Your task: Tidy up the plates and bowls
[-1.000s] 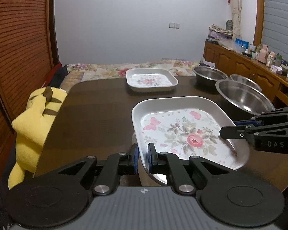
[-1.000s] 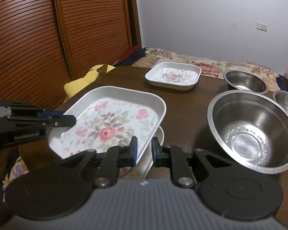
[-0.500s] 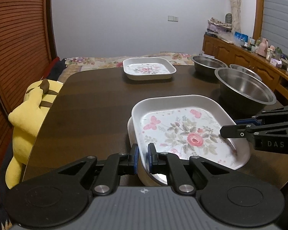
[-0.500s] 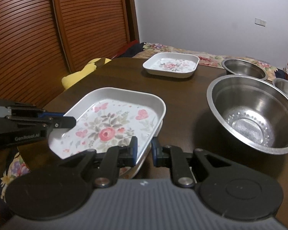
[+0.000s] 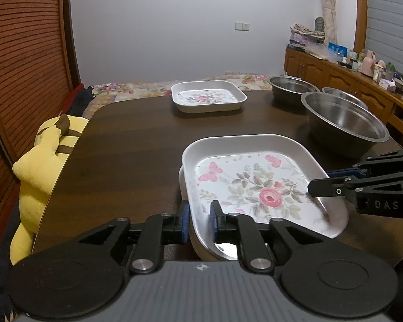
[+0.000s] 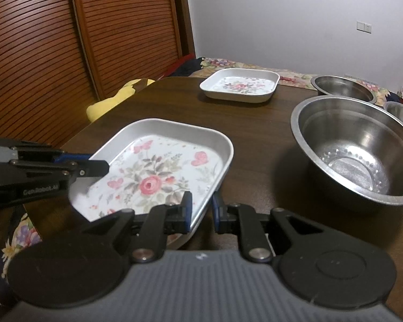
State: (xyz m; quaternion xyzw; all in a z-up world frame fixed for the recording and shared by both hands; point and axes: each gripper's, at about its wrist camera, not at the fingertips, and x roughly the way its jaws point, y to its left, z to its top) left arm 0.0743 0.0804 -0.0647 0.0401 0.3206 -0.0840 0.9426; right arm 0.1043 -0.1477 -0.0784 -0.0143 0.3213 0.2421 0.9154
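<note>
Left claw (image 5: 199, 219) jaws just opening around floral plate (image 5: 255, 185) rim

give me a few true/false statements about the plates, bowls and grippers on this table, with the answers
1. The near floral plate sits on top of another dish. True: a second rim shows under its left edge.
2. The far floral plate is stacked inside a steel bowl. False: it lies alone on the table, beside the bowls.
3. Three steel bowls are in view. True: a large one nearest and two smaller ones behind it.
4. The right gripper holds a steel bowl. False: its fingers straddle the near plate's rim.
5. The left gripper is at the same plate's rim, jaws just opening. True.
6. The yellow plush toy lies on a plate. False: it is off the table's left edge.
</note>
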